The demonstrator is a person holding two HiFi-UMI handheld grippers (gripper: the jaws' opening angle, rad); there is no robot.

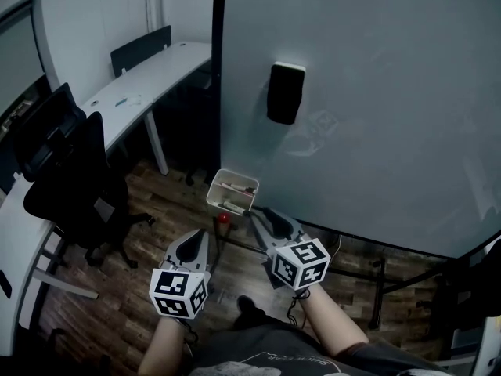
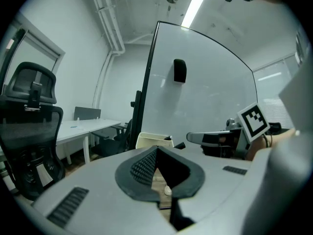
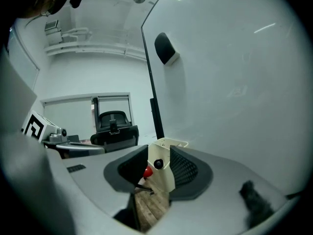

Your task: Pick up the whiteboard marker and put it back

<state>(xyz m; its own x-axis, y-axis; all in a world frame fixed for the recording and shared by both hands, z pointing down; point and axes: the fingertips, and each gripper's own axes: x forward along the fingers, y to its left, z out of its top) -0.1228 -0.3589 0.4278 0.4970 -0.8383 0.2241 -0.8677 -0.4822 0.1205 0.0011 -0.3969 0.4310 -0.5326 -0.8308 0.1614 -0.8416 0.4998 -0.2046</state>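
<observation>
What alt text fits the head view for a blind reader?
Seen from above, the left gripper and right gripper point toward a small white tray of markers at the lower corner of a whiteboard; a black eraser sticks higher up.

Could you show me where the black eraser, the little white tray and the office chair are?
Eraser (image 1: 283, 92): head view, middle of its black body.
White tray (image 1: 214, 186): head view, its left rim.
Office chair (image 1: 77, 175): head view, its black backrest.
</observation>
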